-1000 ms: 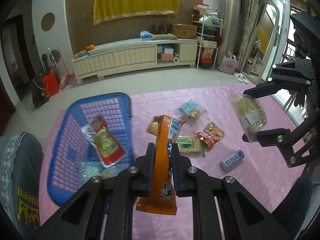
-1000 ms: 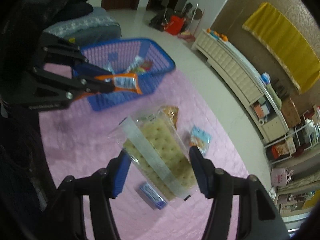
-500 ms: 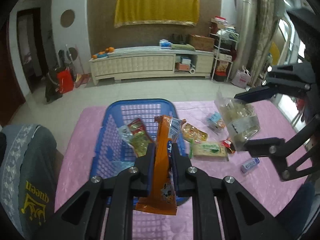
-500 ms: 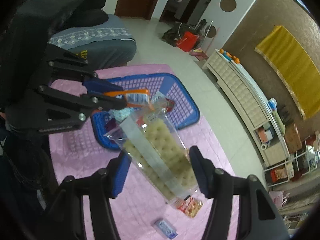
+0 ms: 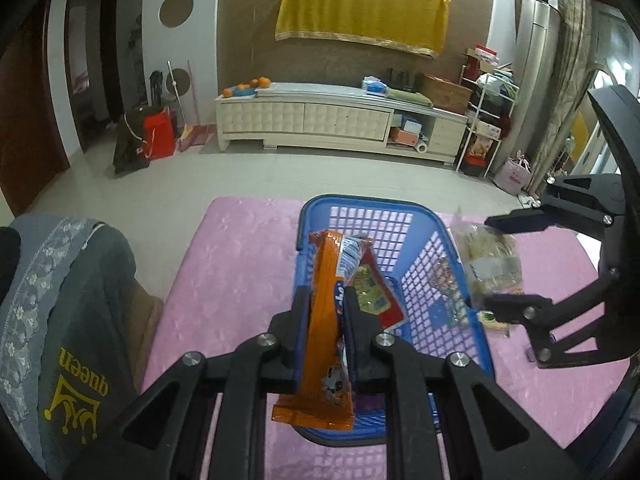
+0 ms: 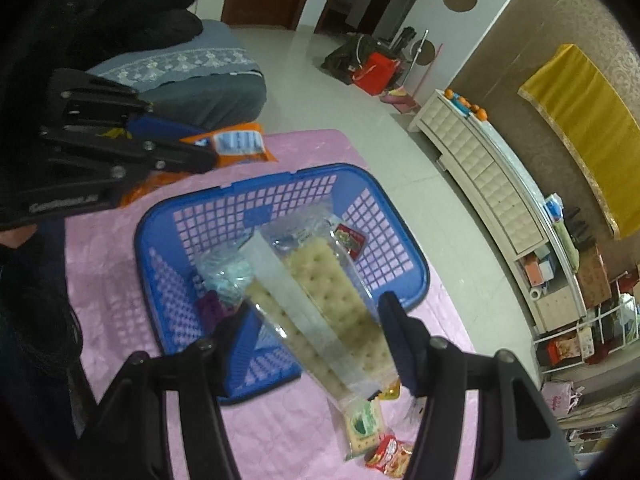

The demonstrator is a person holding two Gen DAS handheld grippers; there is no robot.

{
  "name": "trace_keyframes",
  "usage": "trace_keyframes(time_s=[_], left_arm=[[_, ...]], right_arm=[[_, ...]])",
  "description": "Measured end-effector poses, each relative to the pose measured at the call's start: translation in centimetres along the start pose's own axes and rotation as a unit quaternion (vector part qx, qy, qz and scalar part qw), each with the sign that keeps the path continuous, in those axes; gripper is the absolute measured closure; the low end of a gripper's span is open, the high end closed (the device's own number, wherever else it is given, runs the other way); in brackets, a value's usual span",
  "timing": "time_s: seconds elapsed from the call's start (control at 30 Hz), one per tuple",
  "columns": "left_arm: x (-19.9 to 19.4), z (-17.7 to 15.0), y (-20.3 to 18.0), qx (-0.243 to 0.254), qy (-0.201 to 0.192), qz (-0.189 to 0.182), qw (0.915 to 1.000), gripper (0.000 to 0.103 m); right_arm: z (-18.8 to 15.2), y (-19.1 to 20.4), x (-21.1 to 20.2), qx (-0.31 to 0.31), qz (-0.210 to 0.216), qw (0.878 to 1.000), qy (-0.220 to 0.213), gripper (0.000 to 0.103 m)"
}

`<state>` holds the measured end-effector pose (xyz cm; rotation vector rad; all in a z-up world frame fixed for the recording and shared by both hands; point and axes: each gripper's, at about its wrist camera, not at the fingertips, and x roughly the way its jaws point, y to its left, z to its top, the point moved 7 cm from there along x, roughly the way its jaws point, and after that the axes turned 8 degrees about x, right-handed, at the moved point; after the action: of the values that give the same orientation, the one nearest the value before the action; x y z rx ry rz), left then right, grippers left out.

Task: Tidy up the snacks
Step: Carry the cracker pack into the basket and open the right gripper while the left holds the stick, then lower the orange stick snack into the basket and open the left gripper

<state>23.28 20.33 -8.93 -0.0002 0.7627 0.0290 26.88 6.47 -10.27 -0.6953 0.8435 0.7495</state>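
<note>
The left tool (image 5: 325, 304) was pinching a long orange snack packet (image 5: 322, 320), its two fingers pressed tight on the packet's middle, the wrapper standing nearly upright between them with its top end poking well above the fingertips and its bottom end hanging below. Right under and just ahead of that tool sat the blue basket (image 5: 472, 332) on the pink table (image 5: 232, 264), and a red-edged sachet (image 5: 376, 292) lay inside it, just beyond the left tool's fingers.

Over to the right, the right tool (image 6: 316, 332) was spread fairly wide and clamped across a clear bag of pale crackers (image 6: 320, 300), one finger on each long side of the bag. The bag tilted up and forward out of the tool, its far end reaching over the basket's (image 6: 416, 276) open top. Inside the basket, beyond the bag, a small red packet (image 6: 350, 240) showed, and a crumpled bluish wrapper (image 6: 224, 276) lay to the left of the bag.

Below the right tool, nearer than the basket, a green-and-white packet (image 6: 362, 424) and a red snack bag (image 6: 390, 454) lay on the pink table, both outside the basket. From the right wrist view the left tool (image 6: 208, 160) hung to the upper left, at the basket's far rim, the orange packet's (image 6: 240, 144) end sticking out past its tips.
</note>
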Motion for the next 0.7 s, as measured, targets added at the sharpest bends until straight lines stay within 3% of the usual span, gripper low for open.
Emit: trace_keyframes(time_s=[0.23, 0.43, 0.47, 0.57, 0.7], left_arm=[[1.3, -0.7, 1.1, -0.015, 0.013, -0.009, 0.9998, 0.089], [1.2, -1.6, 1.9, -0.024, 0.016, -0.005, 0.9996, 0.089], [1.1, -1.7, 1.9, -0.026, 0.018, -0.004, 0.9995, 0.089], [1.0, -1.8, 2.0, -0.027, 0.022, -0.002, 0.9994, 0.089], [0.8, -1.6, 1.7, -0.028, 0.023, -0.004, 0.9993, 0.089]], right_arm=[[2.5, 0.6, 2.7, -0.006, -0.018, 1.000, 0.005, 0.039], [2.2, 1.0, 4.6, -0.003, -0.033, 0.999, 0.015, 0.039], [2.1, 1.0, 4.8, -0.003, -0.039, 0.999, 0.017, 0.035], [1.8, 0.8, 4.9, 0.000, -0.058, 0.998, 0.011, 0.003], [1.7, -0.2, 3.4, 0.023, -0.070, 0.997, -0.022, 0.001]])
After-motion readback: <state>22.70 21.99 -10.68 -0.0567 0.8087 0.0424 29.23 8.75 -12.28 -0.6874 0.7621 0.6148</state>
